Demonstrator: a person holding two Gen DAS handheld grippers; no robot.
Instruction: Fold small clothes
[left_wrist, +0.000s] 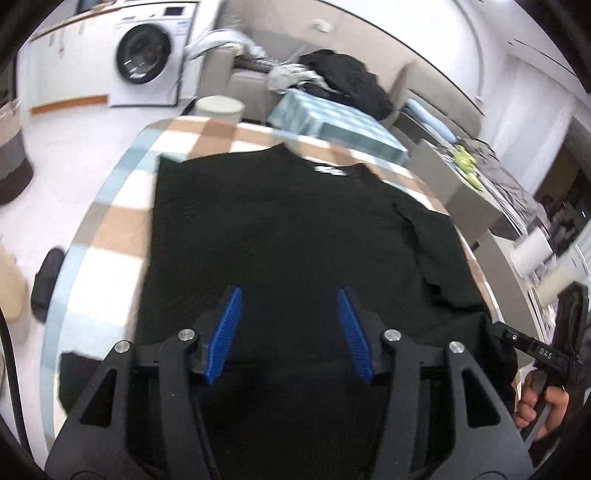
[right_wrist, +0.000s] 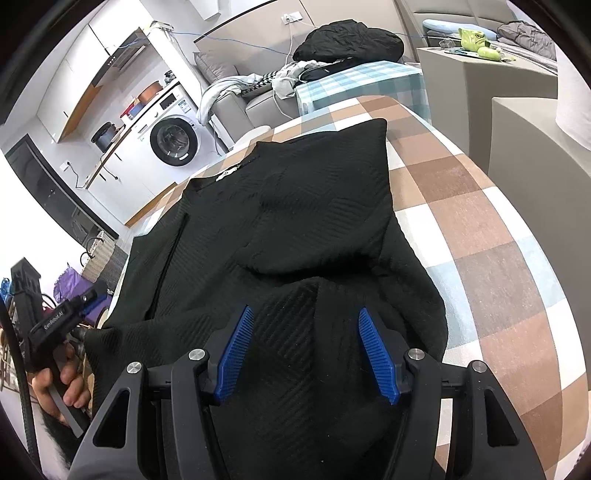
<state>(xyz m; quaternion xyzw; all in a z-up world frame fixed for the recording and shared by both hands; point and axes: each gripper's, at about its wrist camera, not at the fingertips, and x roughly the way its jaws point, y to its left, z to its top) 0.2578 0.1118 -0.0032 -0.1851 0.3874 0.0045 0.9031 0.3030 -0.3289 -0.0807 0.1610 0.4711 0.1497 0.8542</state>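
Observation:
A black ribbed top (left_wrist: 280, 229) lies flat on the checked tablecloth (left_wrist: 122, 229), its neck with a white label (left_wrist: 328, 170) at the far end. In the right wrist view one side of the top (right_wrist: 317, 206) is folded in over the body. My left gripper (left_wrist: 289, 291) hovers open over the near hem, with nothing pressed between its blue pads (left_wrist: 229, 328). My right gripper (right_wrist: 306, 310) is open too, with bunched black cloth lying between its pads (right_wrist: 376, 350) but not pinched. Each gripper shows at the edge of the other's view, held by a hand (left_wrist: 539, 406).
The round table's edge (right_wrist: 524, 280) curves close on the right. Beyond it stand a small table with a teal checked cloth (left_wrist: 332, 122), a sofa heaped with dark clothes (left_wrist: 347, 81), grey blocks (right_wrist: 535, 155), a washing machine (left_wrist: 147, 55) and a slipper (left_wrist: 48, 280) on the floor.

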